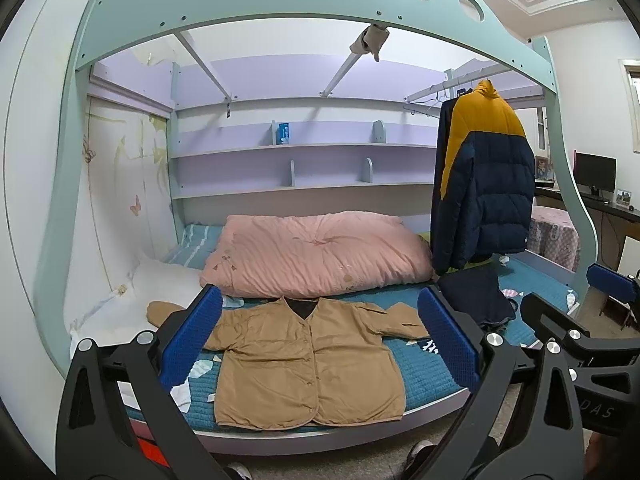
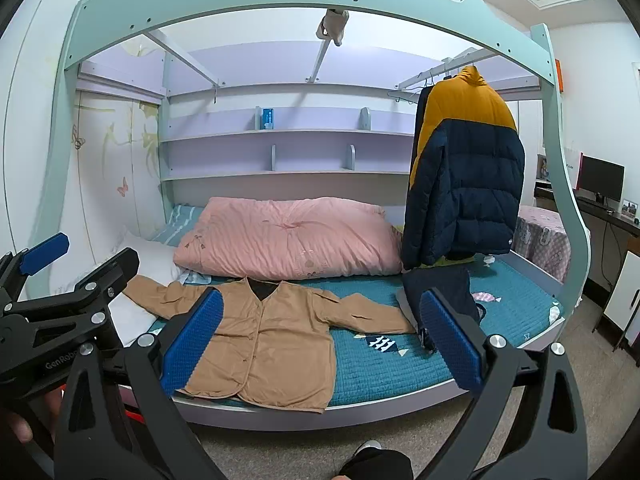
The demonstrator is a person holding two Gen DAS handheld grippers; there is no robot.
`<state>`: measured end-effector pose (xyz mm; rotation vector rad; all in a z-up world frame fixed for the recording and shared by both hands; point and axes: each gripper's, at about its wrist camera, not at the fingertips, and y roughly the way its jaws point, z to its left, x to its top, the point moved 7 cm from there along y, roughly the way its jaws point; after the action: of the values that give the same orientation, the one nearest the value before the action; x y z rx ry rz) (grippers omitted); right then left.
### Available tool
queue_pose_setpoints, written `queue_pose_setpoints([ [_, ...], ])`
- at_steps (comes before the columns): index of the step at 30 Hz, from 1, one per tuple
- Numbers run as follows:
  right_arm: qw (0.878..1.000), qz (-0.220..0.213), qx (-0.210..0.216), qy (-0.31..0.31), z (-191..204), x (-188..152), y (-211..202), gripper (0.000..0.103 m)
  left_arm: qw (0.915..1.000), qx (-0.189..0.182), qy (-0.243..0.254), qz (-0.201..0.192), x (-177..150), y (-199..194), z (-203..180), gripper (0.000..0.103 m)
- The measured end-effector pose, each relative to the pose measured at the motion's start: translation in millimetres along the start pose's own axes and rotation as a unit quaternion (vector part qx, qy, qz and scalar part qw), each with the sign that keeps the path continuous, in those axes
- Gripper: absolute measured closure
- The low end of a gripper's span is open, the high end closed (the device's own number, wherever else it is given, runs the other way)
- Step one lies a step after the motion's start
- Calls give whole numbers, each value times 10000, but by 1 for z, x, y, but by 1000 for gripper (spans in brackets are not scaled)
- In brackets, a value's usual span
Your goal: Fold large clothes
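Observation:
A tan button-front jacket [image 1: 308, 360] lies flat, face up, on the teal bed cover [image 1: 424, 372], sleeves spread to both sides, hem at the bed's front edge. It also shows in the right wrist view [image 2: 272, 340]. My left gripper [image 1: 320, 344] is open and empty, held in front of the bed, short of the jacket. My right gripper [image 2: 320, 340] is open and empty too, beside the left one; it appears at the right of the left wrist view [image 1: 576, 300].
A pink duvet [image 1: 316, 252] lies behind the jacket. A navy and yellow puffer jacket [image 1: 484, 184] hangs at the right. Dark folded clothes [image 1: 476, 296] lie under it. A white pillow [image 1: 160, 280] is at the left. The bunk frame [image 1: 280, 4] arches overhead.

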<state>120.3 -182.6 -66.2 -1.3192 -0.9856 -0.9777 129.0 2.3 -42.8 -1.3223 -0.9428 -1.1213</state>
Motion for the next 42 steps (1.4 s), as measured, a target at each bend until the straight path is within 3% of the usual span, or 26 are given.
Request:
queue_pose_setpoints([
  [42, 10000, 13, 7, 3, -1, 1, 0, 8, 10000, -9, -13, 38, 0, 3, 2, 5],
])
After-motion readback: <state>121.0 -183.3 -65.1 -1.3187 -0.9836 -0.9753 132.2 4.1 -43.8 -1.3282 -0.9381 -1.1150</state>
